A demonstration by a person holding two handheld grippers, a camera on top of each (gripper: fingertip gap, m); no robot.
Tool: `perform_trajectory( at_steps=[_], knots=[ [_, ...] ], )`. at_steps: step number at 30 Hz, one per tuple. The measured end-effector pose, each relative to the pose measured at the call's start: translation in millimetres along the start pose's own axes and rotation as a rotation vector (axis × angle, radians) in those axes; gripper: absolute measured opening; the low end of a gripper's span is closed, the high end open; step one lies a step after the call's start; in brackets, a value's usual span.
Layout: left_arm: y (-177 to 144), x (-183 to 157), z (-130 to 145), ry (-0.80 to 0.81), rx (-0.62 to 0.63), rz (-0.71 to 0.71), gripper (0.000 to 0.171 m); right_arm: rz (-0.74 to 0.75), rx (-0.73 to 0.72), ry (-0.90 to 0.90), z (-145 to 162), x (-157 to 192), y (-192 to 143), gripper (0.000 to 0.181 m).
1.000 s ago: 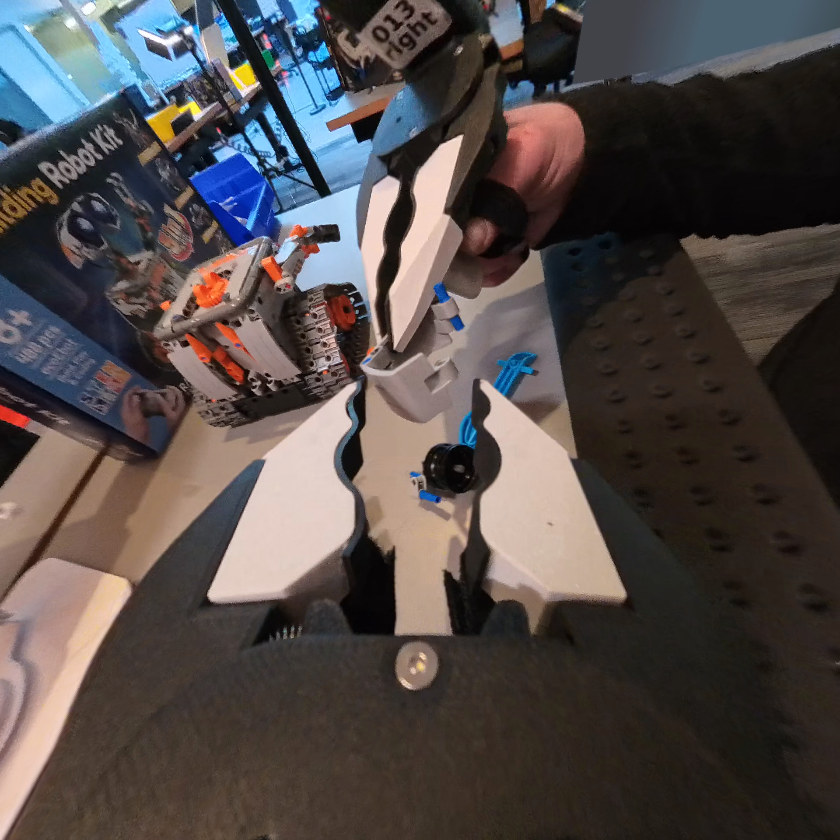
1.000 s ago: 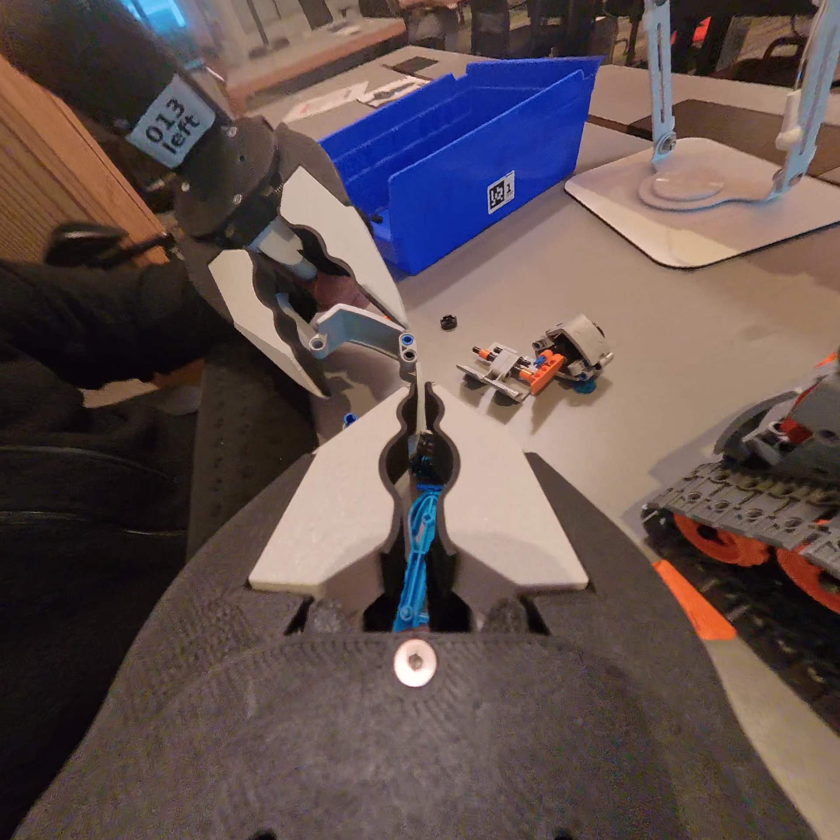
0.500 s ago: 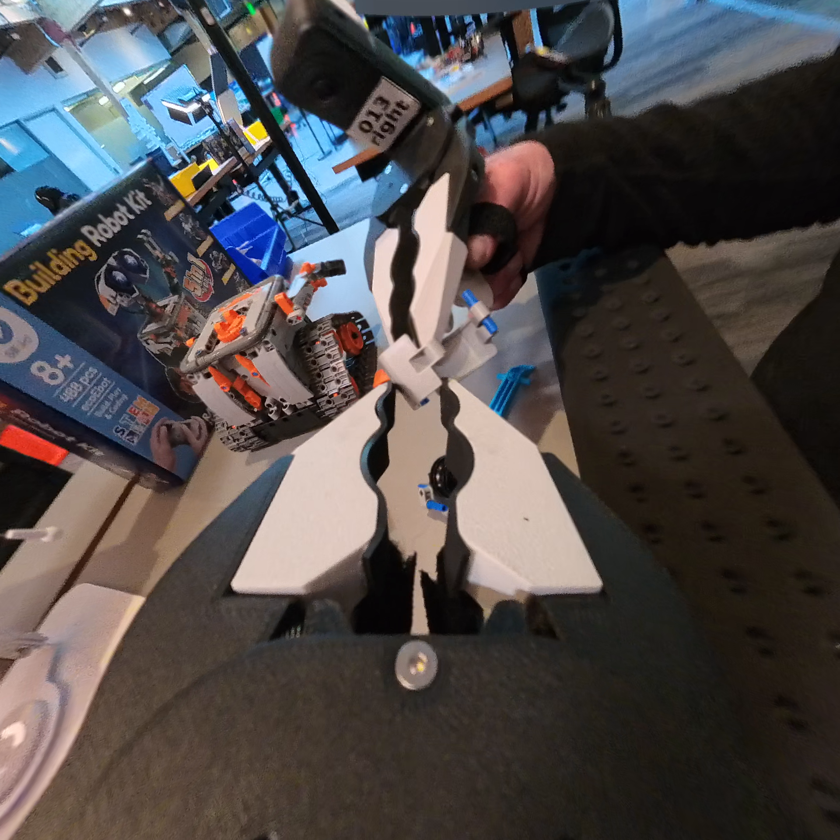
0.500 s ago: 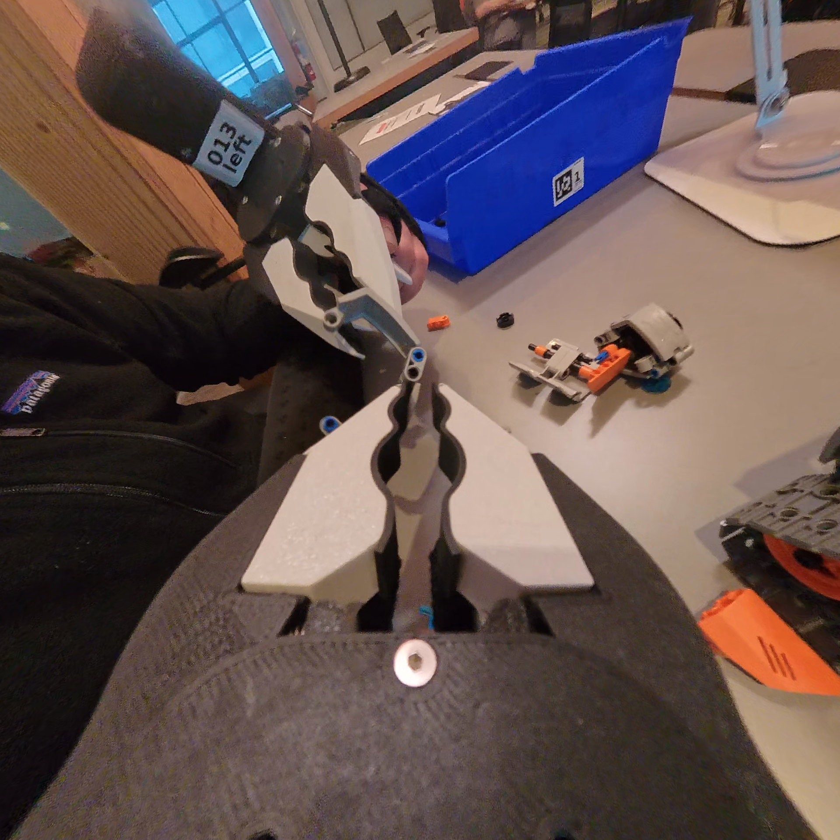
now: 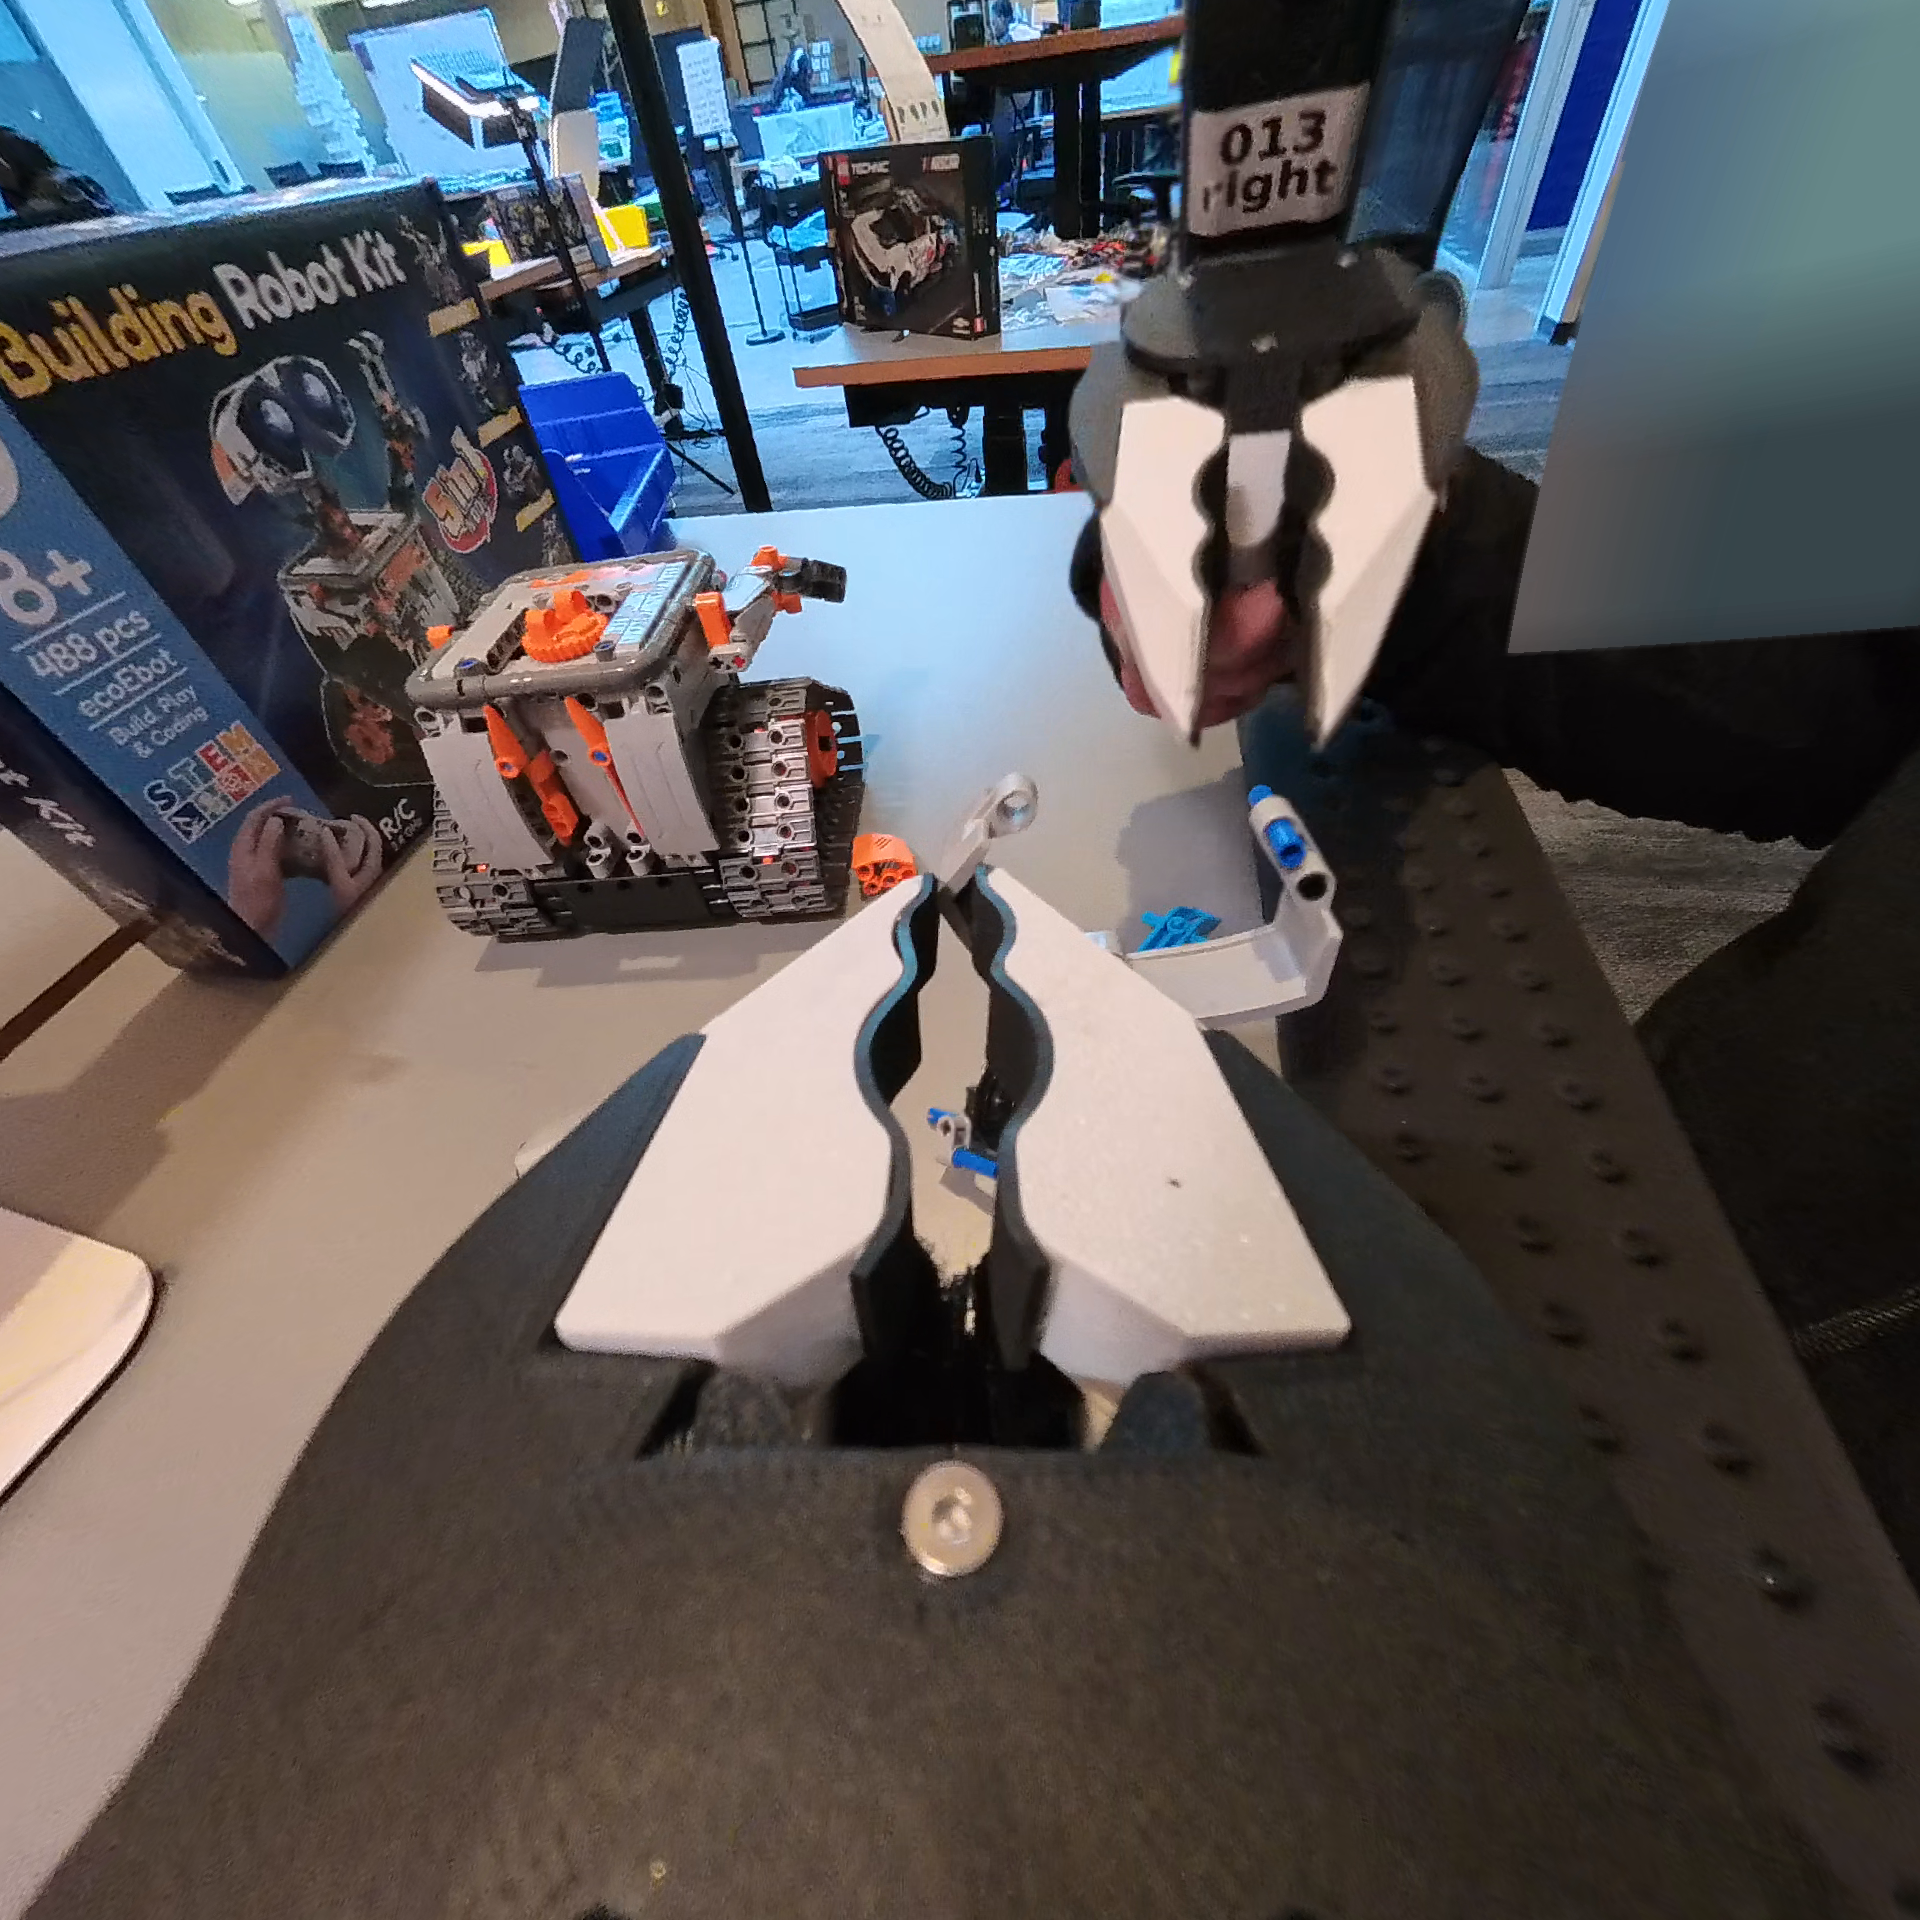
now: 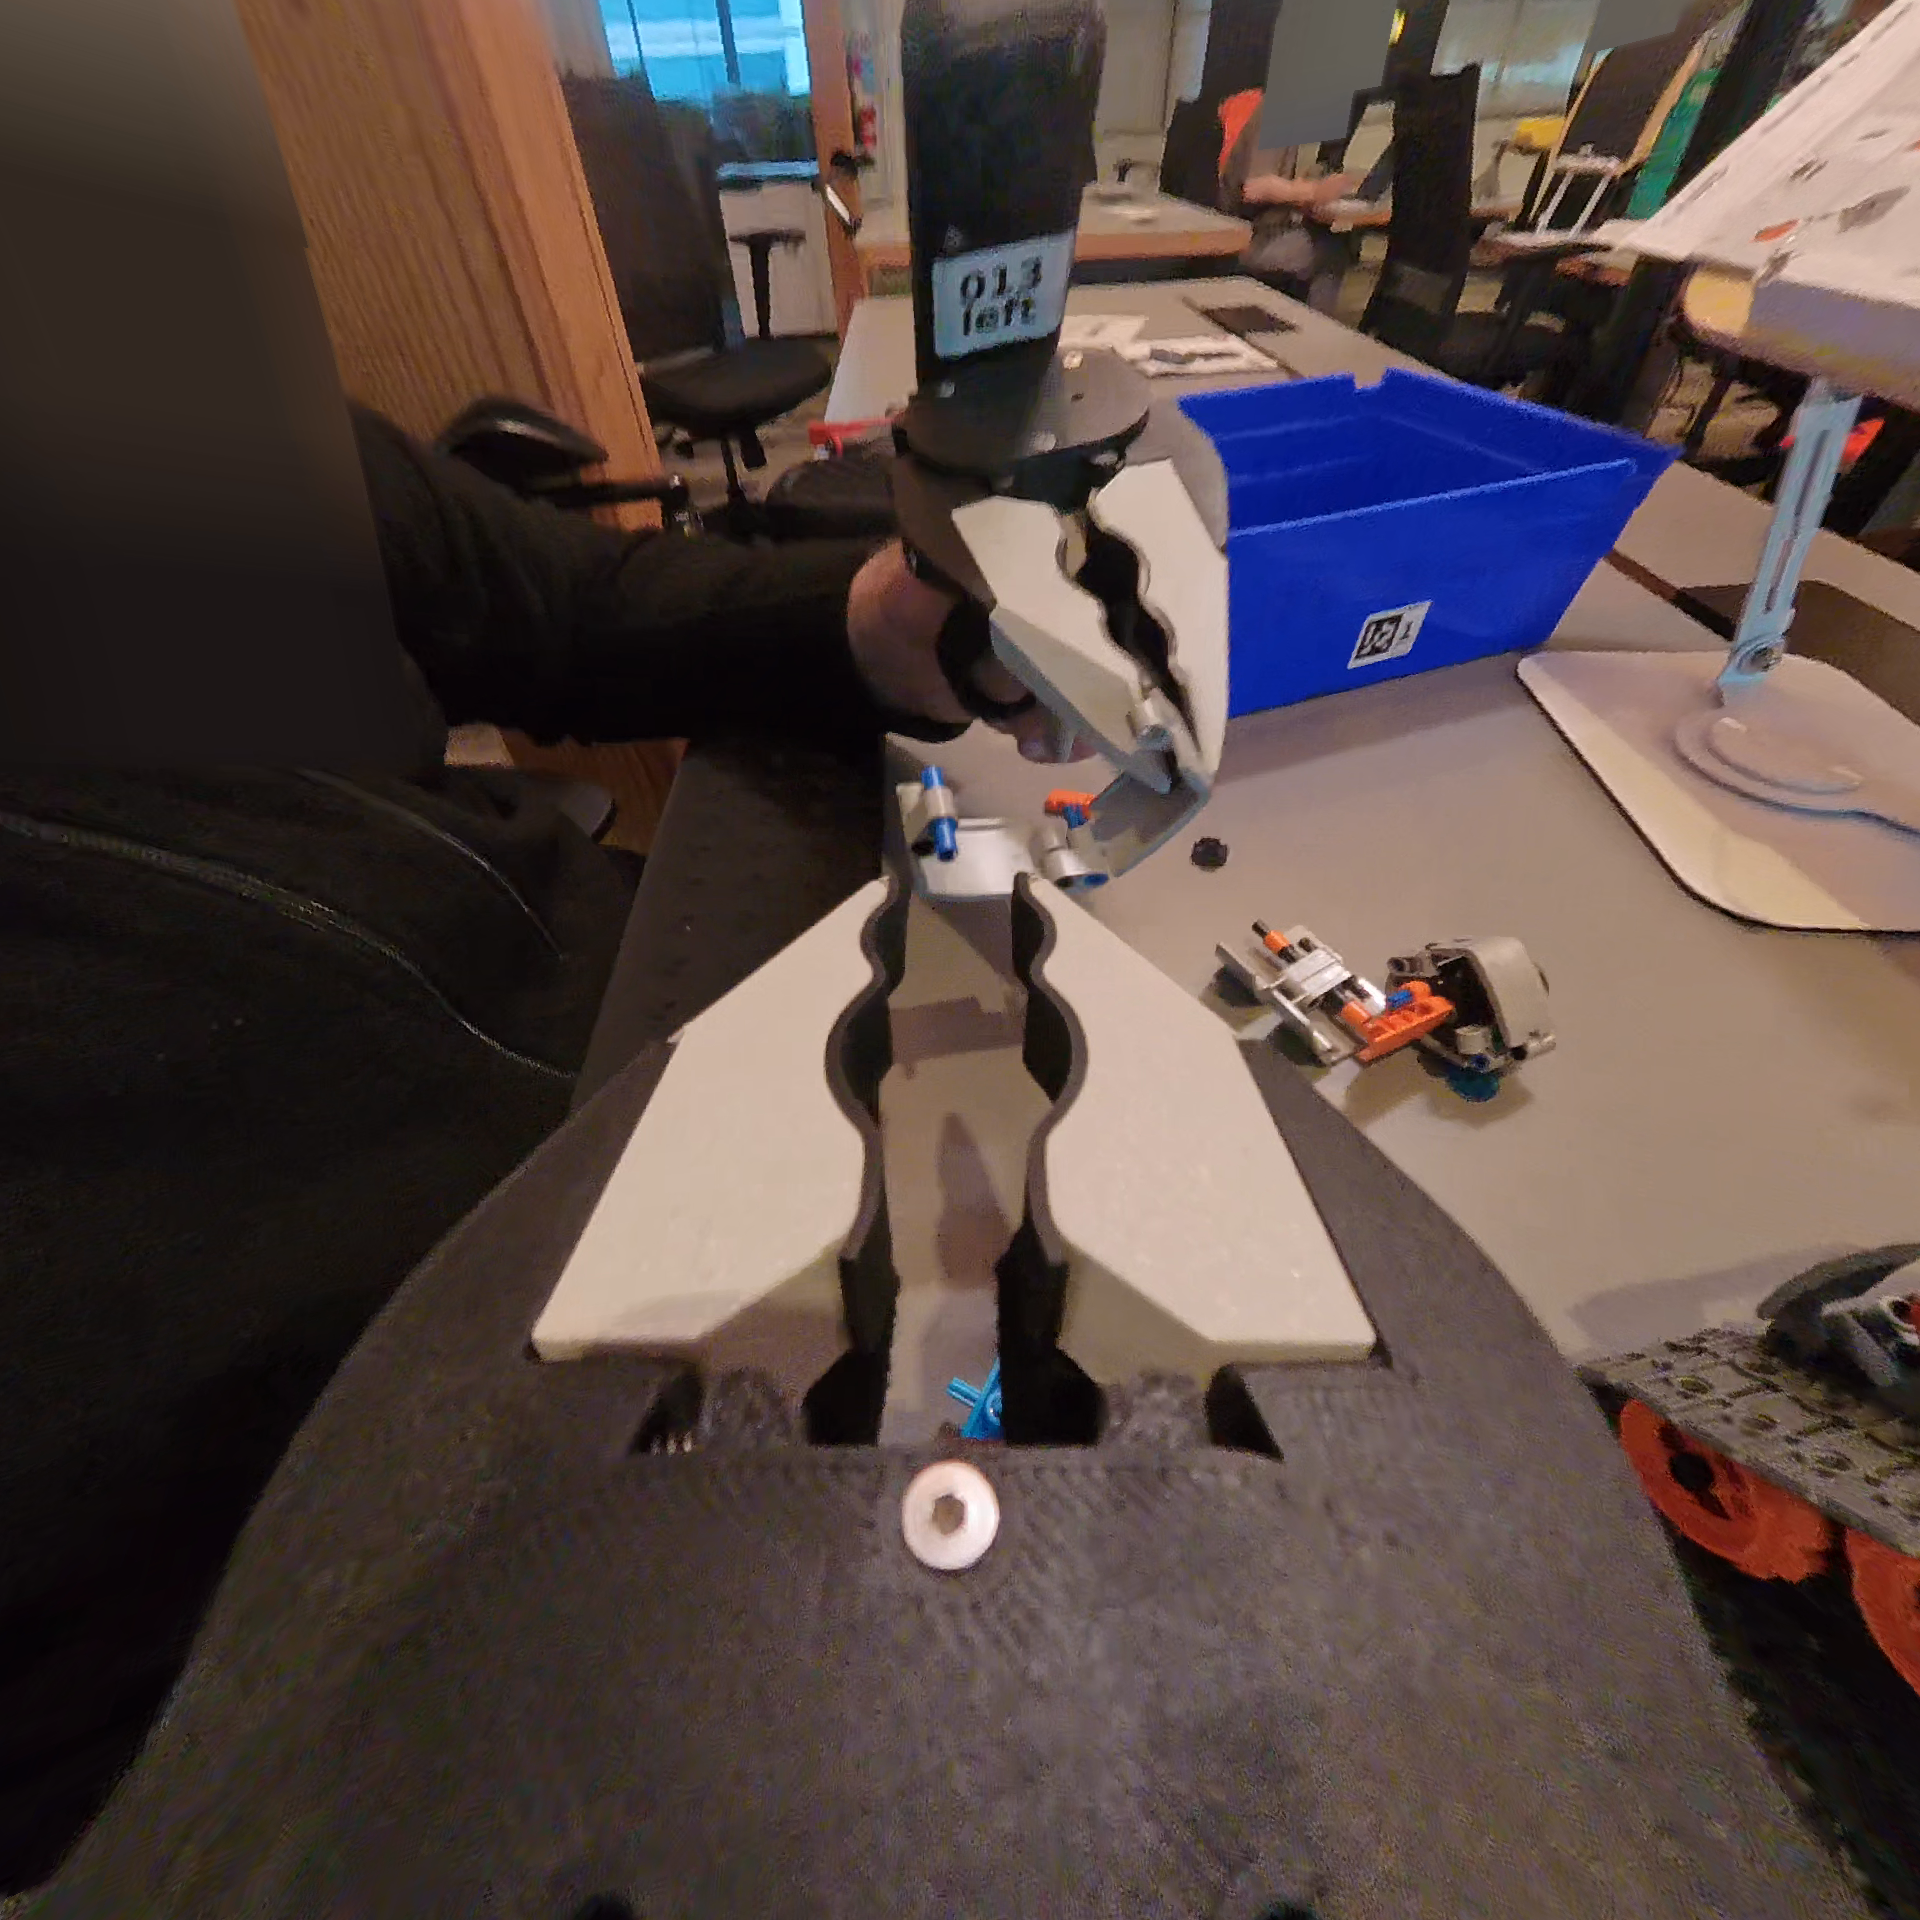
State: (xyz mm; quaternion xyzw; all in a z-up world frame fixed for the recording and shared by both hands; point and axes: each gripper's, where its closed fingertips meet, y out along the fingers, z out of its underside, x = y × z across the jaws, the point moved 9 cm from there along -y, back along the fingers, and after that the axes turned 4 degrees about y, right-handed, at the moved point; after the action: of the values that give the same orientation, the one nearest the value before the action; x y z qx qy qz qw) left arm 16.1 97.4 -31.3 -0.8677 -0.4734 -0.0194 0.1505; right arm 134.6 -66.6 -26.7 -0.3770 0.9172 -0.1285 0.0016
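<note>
The grey curved panel [image 5: 1226, 961] is sitting pinched by one end between the nearly closed tips of the left gripper [image 5: 951, 894], its free end, carrying a blue pin [image 5: 1276, 831], swinging out toward 3 o'clock above the table [image 5: 997, 623]. The right gripper [image 6: 951, 894] is hovering empty with its jaws parted, at 1 o'clock in the left wrist view. That thin edge grip is risking a twist or drop. How deep the panel sits is hidden. A tracked robot model [image 5: 634, 758] is standing at 10 o'clock.
</note>
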Motion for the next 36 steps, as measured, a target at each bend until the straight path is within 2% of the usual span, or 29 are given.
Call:
perform_trajectory(
  at_steps=[5, 7, 11, 21, 27, 29, 31, 33, 36],
  knots=[
    [1.5, -2.0, -0.6, 0.017, 0.0, -0.002, 0.003, 0.004, 0.039, -0.035, 0.2, 6.2, 18.2, 0.018],
    [2.0, -2.5, -0.8, 0.022, 0.0, -0.007, 0.003, 0.006, 0.028, -0.039, -1.5, 6.6, 21.2, 0.009],
    [1.3, -1.4, -0.9, 0.022, -0.004, -0.016, 0.003, 0.006, 0.017, -0.026, -2.0, 6.5, 23.9, 0.007],
    [5.7, -18.3, -4.5, 0.225, 0.038, -0.04, 0.004, -0.025, -0.034, 0.077, -0.7, -1.3, 18.5, 0.002],
    [1.5, -16.4, -4.6, 0.18, 0.021, -0.015, 0.003, -0.017, 0.008, 0.034, 2.1, 4.2, 23.6, 0.002],
    [-1.5, -13.9, -6.0, 0.131, -0.01, -0.011, 0.003, -0.008, 0.004, 0.029, 1.7, 4.3, 23.8, 0.009],
    [-8.4, -8.2, -9.3, 0.082, -0.076, -0.012, 0.003, -0.01, -0.048, 0.072, -1.7, 0.8, 19.4, 0.017],
    [-14.7, -5.2, -12.6, 0.079, -0.131, -0.025, 0.003, 0.011, -0.113, 0.173, -2.9, -10.2, 13.8, 0.017],
    [-19.1, -17.2, -23.1, 0.221, -0.177, -0.071, 0.003, -0.035, -0.197, 0.316, -2.1, -21.5, 11.7, 0.014]
  ],
)
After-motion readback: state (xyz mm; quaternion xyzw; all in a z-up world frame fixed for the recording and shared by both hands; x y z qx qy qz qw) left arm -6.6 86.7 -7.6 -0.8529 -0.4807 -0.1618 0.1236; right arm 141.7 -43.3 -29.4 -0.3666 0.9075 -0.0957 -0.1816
